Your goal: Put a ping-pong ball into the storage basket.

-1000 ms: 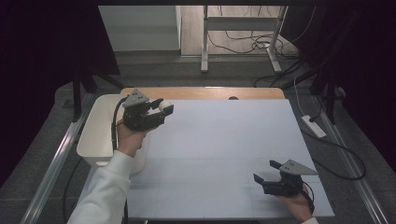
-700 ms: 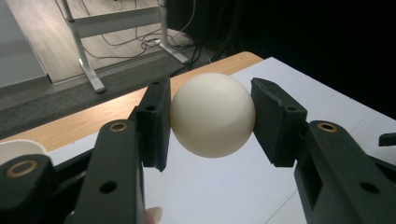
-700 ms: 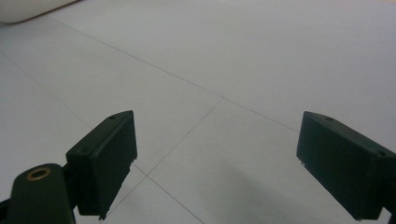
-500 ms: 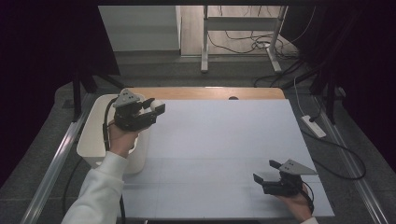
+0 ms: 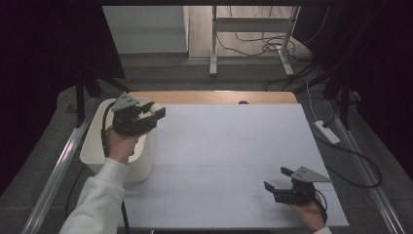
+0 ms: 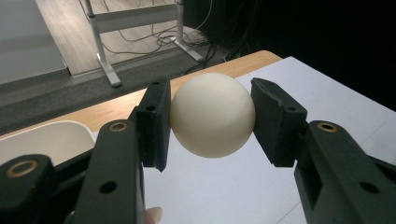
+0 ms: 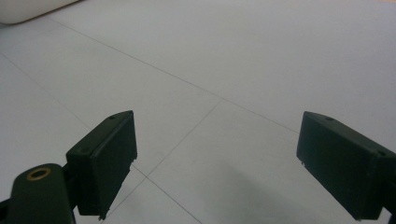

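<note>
High view: left gripper (image 5: 155,114) sits at upper left of the frame, over the far right corner of the white bin (image 5: 92,151), and holds a cream ball (image 5: 157,107) just at the bin's rim where the bin meets the white table sheet (image 5: 234,156). Left gripper view: ball (image 6: 213,114) is dead centre between the two black jaws, one pad pressed on each side, so the jaws are clamped on it. A ball has no long axis, so grip angle doesn't matter. Below and right of the ball in that view is open sheet; bin corner (image 6: 51,140) is at lower left.

Right gripper (image 5: 277,181) rests at lower right of the high view, on the sheet, well apart from ball and bin. Right gripper view: jaws spread wide, nothing between them, bare sheet (image 7: 224,84) ahead, bin edge (image 7: 32,9) at top left.

Key relation: ball is in the left jaws, so the left hand is the one that acts; the right is far across the sheet. Judgement: next move likely turns on whether the ball goes right onto the sheet or left into the bin; it hangs right on that border.
</note>
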Demonstrator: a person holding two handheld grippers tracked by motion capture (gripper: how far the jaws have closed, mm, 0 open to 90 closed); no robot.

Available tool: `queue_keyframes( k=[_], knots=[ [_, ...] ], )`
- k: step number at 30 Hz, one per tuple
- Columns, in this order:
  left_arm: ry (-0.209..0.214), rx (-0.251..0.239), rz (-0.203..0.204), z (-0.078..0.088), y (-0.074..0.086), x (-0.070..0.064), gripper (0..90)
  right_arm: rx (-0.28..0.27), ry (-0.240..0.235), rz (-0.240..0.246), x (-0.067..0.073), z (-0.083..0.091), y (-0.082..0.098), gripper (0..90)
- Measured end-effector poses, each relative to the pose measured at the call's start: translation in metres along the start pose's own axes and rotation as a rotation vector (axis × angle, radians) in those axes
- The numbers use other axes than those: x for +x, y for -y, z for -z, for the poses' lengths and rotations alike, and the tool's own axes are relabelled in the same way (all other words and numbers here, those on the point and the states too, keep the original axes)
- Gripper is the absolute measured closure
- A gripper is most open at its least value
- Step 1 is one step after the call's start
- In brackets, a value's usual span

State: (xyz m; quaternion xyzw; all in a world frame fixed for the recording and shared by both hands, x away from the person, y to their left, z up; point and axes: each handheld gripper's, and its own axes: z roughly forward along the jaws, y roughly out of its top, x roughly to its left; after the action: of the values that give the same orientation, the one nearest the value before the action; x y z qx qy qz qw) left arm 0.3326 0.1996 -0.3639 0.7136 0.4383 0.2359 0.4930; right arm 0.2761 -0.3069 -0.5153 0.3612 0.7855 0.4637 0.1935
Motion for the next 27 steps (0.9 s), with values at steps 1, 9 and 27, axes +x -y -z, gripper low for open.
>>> queue_keyframes(
  k=[1, 9, 27],
  knots=[
    [-0.002, 0.000, 0.002, 0.001, 0.000, 0.001, 50.3, 0.000, 0.000, 0.001, 0.000, 0.000, 0.000, 12.0],
    [-0.016, -0.001, 0.021, 0.002, 0.001, 0.008, 50.3, -0.002, 0.003, -0.004, -0.001, 0.000, 0.000, 12.1],
    [-0.082, 0.021, 0.064, 0.008, 0.007, 0.031, 50.3, 0.001, 0.007, -0.004, -0.001, 0.000, 0.000, 12.2]
  ],
)
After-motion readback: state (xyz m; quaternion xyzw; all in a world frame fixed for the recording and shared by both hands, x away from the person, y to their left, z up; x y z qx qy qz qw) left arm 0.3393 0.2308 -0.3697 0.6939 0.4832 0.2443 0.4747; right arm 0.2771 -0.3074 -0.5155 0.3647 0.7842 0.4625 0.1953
